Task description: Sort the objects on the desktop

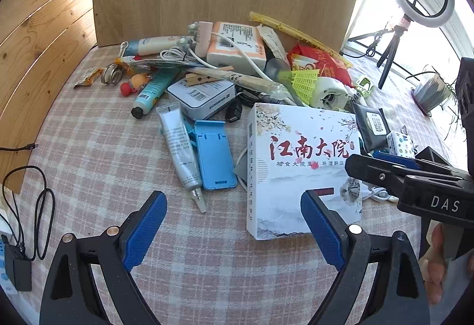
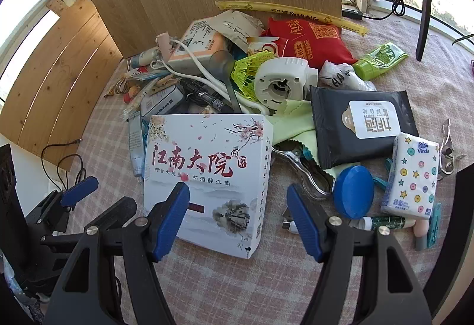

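Both claws, the left gripper (image 1: 234, 224) and the right gripper (image 2: 238, 217), hang spread apart with nothing in them above the checked cloth (image 1: 103, 147). The white box (image 2: 207, 177) lies flat at the pile's near edge, under the right one. I'd take it by its side edges first, lifting straight up to spare the clutter behind.

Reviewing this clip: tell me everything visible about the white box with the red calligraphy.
The white box is a flat rectangular carton, apparently cardboard, printed with large red characters, pink blossom branches and a grey ink landscape. It looks closed and lies flat, face up, on the checked tablecloth at the near edge of the clutter. Its far edge overlaps a pale green cloth. Neither claw touches it.
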